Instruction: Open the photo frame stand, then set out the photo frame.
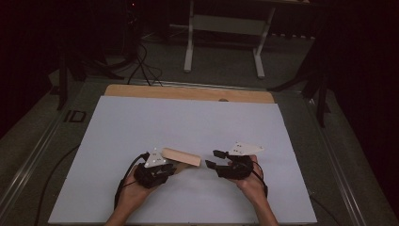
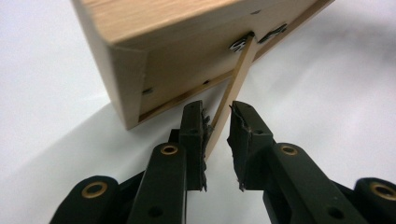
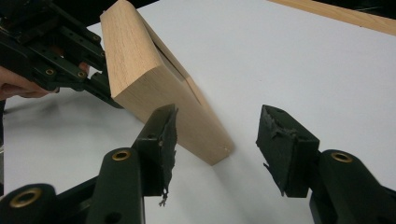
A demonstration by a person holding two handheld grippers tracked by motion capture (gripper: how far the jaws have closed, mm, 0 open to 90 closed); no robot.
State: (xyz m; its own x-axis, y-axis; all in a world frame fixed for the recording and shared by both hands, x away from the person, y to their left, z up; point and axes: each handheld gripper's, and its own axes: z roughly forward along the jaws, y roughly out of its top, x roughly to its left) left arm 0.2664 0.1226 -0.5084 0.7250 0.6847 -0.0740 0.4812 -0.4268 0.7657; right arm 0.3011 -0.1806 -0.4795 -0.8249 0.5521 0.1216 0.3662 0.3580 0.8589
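From above, a white sheet (image 1: 188, 136) covers most of the wooden tabletop (image 1: 188, 92), whose bare far edge shows as a tan strip. Two hands come in from the near side. The left gripper (image 1: 162, 170) sits just left of centre near the front of the sheet, and a pale wooden box (image 1: 181, 157) rises from it, tilted, its long top face angled toward the right. The right gripper (image 1: 212, 159) is just beside the box's right end, its two black jaws spread and pointing at that end, apart from it as far as I can tell.

Along the left gripper's own jaws, the box (image 2: 177, 51) fills the upper part, seen from below and tipped. A thin wooden flap (image 2: 231, 95), hinged to the box by small metal fittings, slants down from the underside and passes between the jaws. The jaws stand narrow; the left pad lies against the flap, while a sliver of gap shows on the right, so I cannot tell for sure that both pads press on it.

Along the right gripper's jaws, the box (image 3: 154, 88) leans across the white sheet (image 3: 289, 60), one corner resting on it. The left gripper (image 3: 95, 86) grips at the box's far end, with a hand (image 3: 14, 84) behind it. The right gripper's (image 3: 215, 140) jaws stand wide with nothing between them, the left pad just in front of the box's side.
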